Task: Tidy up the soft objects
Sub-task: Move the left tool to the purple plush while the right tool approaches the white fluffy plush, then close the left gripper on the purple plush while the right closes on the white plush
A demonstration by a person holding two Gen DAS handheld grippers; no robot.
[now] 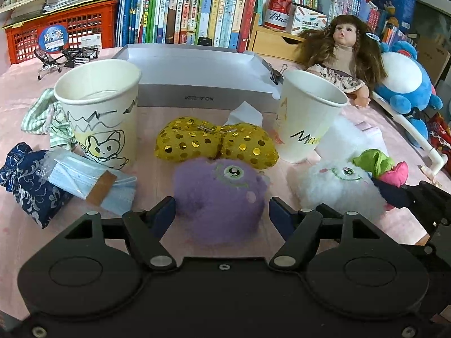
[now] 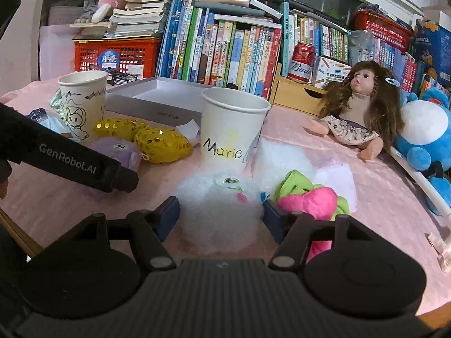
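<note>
A purple fuzzy one-eyed toy [image 1: 222,197] lies on the pink tablecloth between the fingers of my left gripper [image 1: 221,211], which is open around it. A white fuzzy one-eyed toy [image 2: 220,211] lies between the fingers of my right gripper [image 2: 221,211], also open; it shows in the left wrist view [image 1: 338,188] too. A yellow sequined bow [image 1: 217,143] lies behind the purple toy. A pink and green soft toy [image 2: 310,200] touches the right gripper's right finger. An open grey box [image 1: 197,64] stands behind.
Two paper cups stand on the table, one with a drawing [image 1: 101,112] and one marked Marie [image 2: 231,129]. A mask packet [image 1: 87,180], a blue pouch [image 1: 28,180], a doll [image 2: 360,112], a blue plush [image 2: 425,140] and a row of books [image 1: 191,8] surround.
</note>
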